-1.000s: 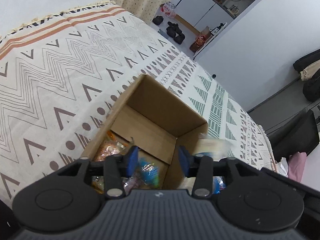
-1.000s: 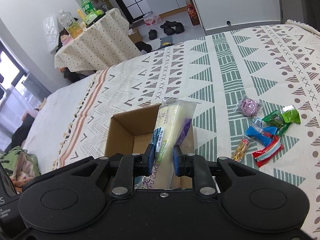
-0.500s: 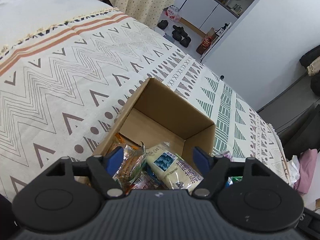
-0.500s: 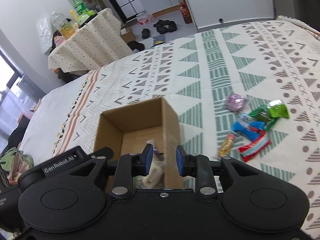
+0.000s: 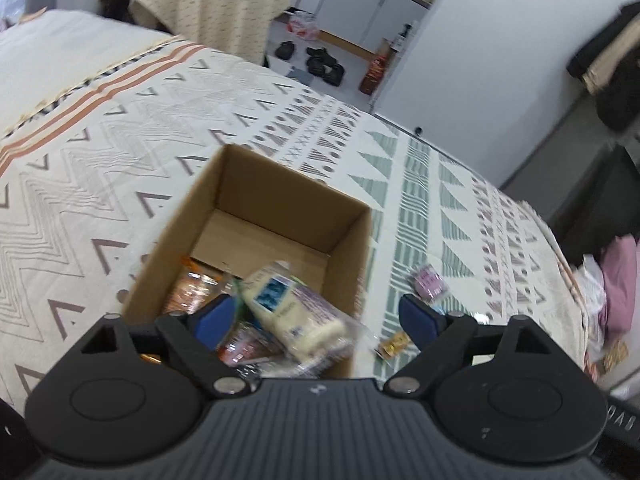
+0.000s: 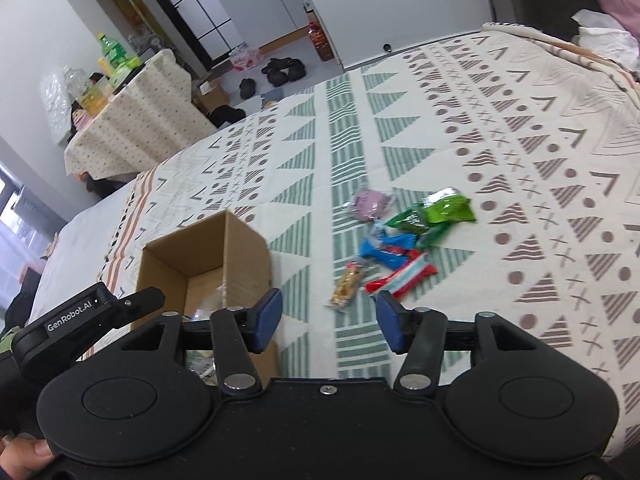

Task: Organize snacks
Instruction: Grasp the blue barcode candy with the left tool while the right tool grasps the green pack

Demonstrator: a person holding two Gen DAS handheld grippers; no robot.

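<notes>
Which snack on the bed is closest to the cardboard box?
The small golden-brown snack bar. It lies nearest the cardboard box; the red-and-white, blue, green and purple packets all sit farther away.

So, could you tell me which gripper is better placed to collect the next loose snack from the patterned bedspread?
Right. The right gripper is open, aimed at the loose wrappers, the gold-wrapped snack bar nearest. The left gripper, also open, hangs over the brown cardboard box.
</notes>
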